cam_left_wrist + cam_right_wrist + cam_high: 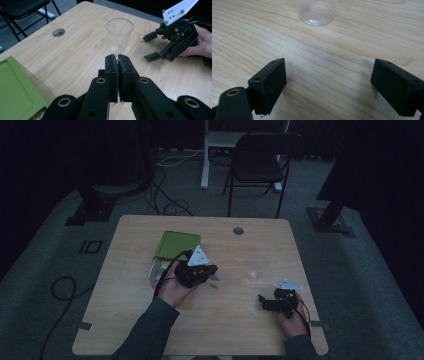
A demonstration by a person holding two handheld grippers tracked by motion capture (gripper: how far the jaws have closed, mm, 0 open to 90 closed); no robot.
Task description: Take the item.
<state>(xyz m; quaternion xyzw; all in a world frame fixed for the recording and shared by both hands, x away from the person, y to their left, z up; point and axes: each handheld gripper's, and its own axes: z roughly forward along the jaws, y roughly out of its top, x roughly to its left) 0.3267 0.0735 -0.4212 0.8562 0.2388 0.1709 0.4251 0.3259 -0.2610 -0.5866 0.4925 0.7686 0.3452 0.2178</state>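
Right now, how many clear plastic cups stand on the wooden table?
1. The clear plastic cup stands upright on the light wooden table, between the left gripper and the right gripper. Others are not visible.

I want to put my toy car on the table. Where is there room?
Room: the near left corner of the table, and the far right beside the round hole. Crowded: around the green box, left gripper, clear cup and right gripper.
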